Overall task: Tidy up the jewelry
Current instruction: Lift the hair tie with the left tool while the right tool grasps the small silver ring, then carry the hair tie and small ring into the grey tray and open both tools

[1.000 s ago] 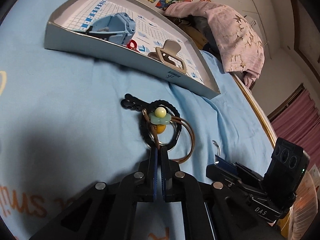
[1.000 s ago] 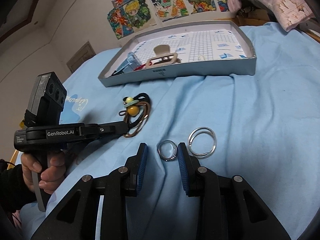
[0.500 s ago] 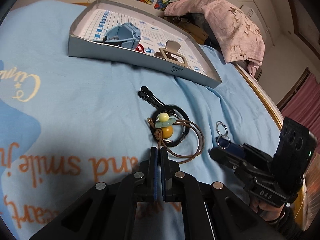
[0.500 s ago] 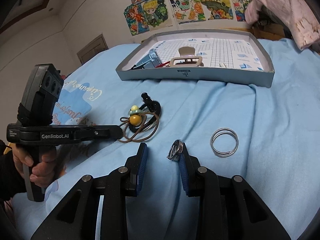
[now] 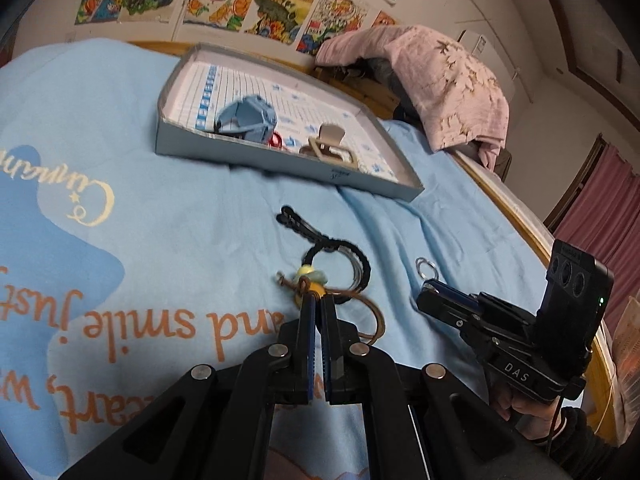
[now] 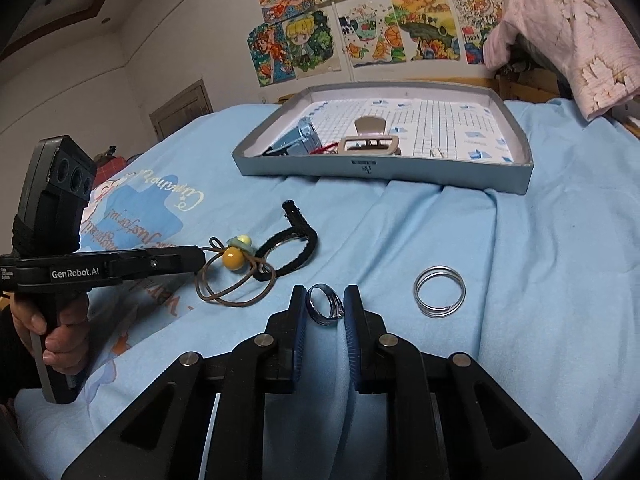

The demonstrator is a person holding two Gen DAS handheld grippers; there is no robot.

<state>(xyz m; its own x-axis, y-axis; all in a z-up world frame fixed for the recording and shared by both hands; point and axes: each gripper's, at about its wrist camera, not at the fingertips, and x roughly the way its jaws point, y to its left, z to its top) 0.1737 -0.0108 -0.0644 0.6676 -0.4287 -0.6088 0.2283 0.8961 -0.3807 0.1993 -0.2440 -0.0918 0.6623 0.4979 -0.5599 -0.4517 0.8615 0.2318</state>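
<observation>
While the right tool closes on the ring, the left tool pinches the cord.

The left gripper is closed on the brown cord bracelet, above the blue sheet, near the grey tray.

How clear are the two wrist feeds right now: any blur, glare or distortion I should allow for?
Left wrist view: dim, warm light, heavy fisheye bending the gray tray, and soft blur on the beaded cord at the left claw. Right wrist view: sharper, with a small glint on the silver ring in the closing right claw and dark corners.
</observation>
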